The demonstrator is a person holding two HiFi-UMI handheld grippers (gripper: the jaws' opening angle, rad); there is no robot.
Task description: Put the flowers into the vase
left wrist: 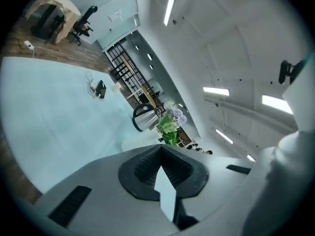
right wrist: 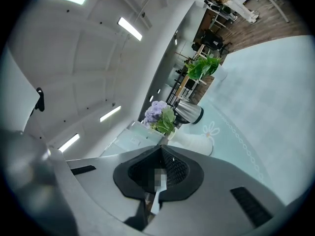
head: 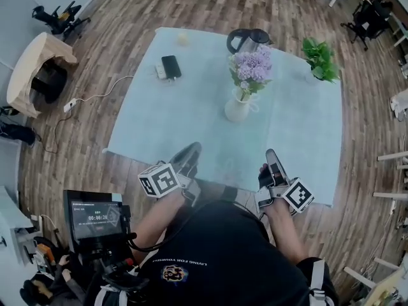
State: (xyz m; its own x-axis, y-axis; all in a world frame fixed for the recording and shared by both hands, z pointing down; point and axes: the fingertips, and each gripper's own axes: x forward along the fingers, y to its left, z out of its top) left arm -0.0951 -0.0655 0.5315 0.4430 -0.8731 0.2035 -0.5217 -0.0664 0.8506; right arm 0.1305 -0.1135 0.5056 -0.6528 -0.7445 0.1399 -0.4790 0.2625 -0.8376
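Observation:
A white vase (head: 237, 109) stands on the pale blue tablecloth (head: 159, 129), right of the middle, with purple flowers (head: 252, 65) and green leaves standing in it. Both grippers hover at the table's near edge, well short of the vase. My left gripper (head: 193, 149) is shut with nothing in it, and my right gripper (head: 270, 153) is also shut and empty. The left gripper view is rolled over; past the closed tips (left wrist: 161, 149) I see the flowers (left wrist: 173, 118). The right gripper view shows the vase (right wrist: 195, 140) and flowers (right wrist: 156, 111) beyond its closed tips (right wrist: 161, 149).
A steel kettle (head: 247, 40) stands behind the vase. A green potted plant (head: 320, 57) is at the far right corner. A dark phone on a white charger (head: 169, 66) lies at the far left, its cable trailing off the table. A screen on a stand (head: 95, 218) is beside my left arm.

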